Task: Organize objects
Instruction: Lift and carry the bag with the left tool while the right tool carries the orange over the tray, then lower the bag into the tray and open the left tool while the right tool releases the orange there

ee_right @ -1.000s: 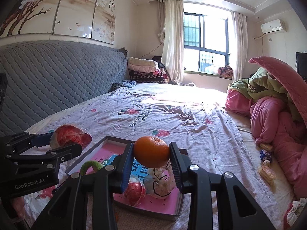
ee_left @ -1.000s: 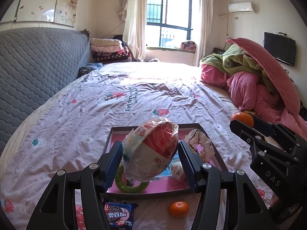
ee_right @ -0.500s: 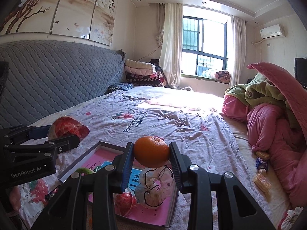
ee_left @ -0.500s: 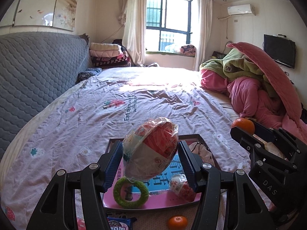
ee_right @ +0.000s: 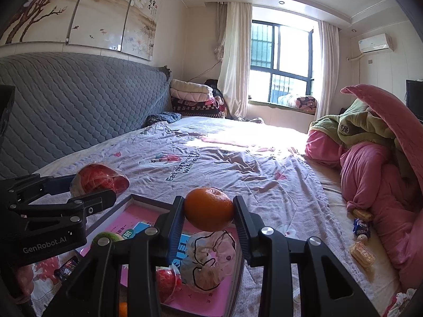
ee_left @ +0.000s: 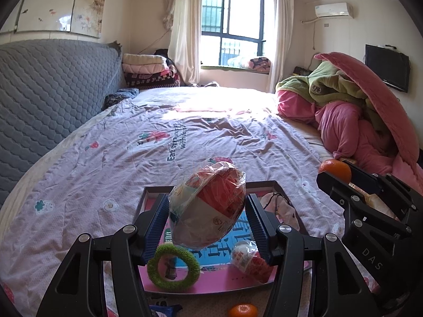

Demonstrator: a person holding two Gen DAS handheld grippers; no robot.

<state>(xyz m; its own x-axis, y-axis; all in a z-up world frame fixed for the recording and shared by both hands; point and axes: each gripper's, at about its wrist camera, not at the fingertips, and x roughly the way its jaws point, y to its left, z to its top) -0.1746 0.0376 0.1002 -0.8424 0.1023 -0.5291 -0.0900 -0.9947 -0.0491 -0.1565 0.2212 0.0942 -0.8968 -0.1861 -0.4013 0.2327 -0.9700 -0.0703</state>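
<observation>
My left gripper (ee_left: 207, 220) grips the wrapped snack ball (ee_left: 207, 206) above the tray (ee_left: 156, 192), long axis tilted up to the right | my right gripper (ee_right: 208, 219) clamps an orange (ee_right: 208, 208) over the tray's right side | below: green ring (ee_left: 173, 268), small packet (ee_left: 247, 259), drawstring pouch (ee_right: 208, 261) | loose orange (ee_left: 242, 310) near, outside the tray | far bedsheet (ee_left: 211, 137) open.

Readable markings:
- "GenRobot.AI", white lettering on the black body of the left hand-held gripper (ee_right: 92, 185).
- "DAS", pale lettering on the black body of the right hand-held gripper (ee_left: 334, 170).
- "Eat Strawberries with…", dark print on the lilac bedsheet (ee_left: 185, 137); the last word is not legible.
- Large blue Chinese characters on the pink tray (ee_left: 211, 280) floor, partly covered and unreadable.
- Calligraphy column on the wall painting (ee_right: 153, 1), too small to read.
</observation>
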